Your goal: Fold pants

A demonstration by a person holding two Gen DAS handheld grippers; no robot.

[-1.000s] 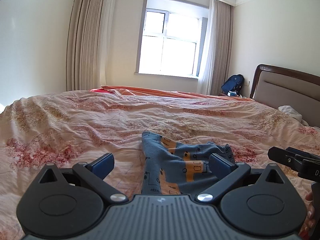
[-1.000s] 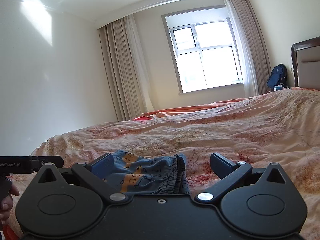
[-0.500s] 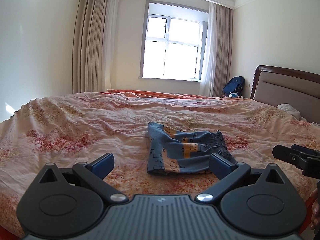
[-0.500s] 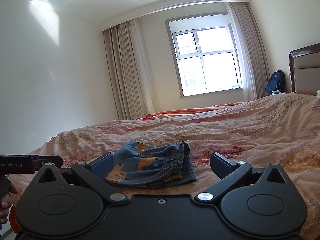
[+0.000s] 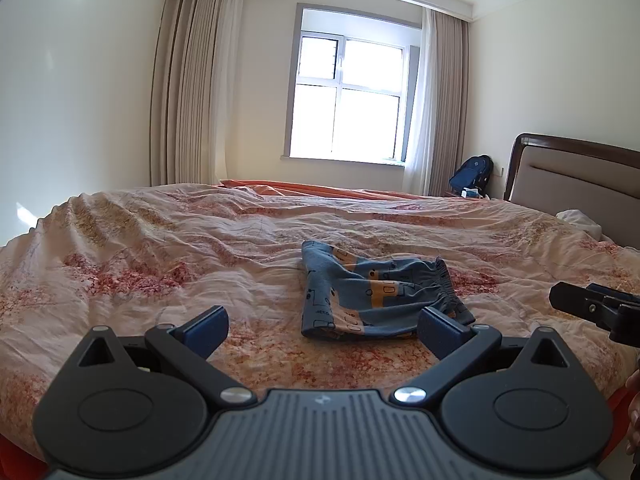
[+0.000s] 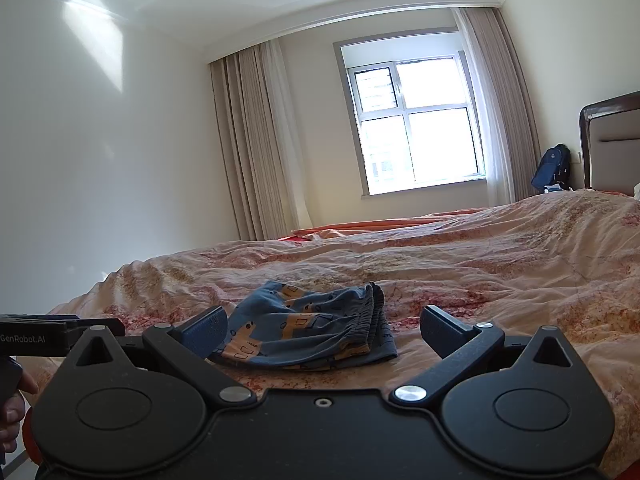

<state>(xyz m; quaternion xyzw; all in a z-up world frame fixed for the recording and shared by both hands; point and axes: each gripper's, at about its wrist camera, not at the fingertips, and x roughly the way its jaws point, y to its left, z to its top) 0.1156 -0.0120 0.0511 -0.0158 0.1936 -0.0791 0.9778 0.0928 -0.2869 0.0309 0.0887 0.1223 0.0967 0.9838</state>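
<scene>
Lay folded on the floral quilt: blue patterned pants, long axis crosswise, just ahead of both. Gaped wide and empty: left gripper, right gripper, about equally near.

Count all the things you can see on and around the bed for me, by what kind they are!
Pants: 1
Grippers: 2, left gripper and right gripper
Backpack: 1
Window: 1
Headboard: 1
Total: 6
</scene>
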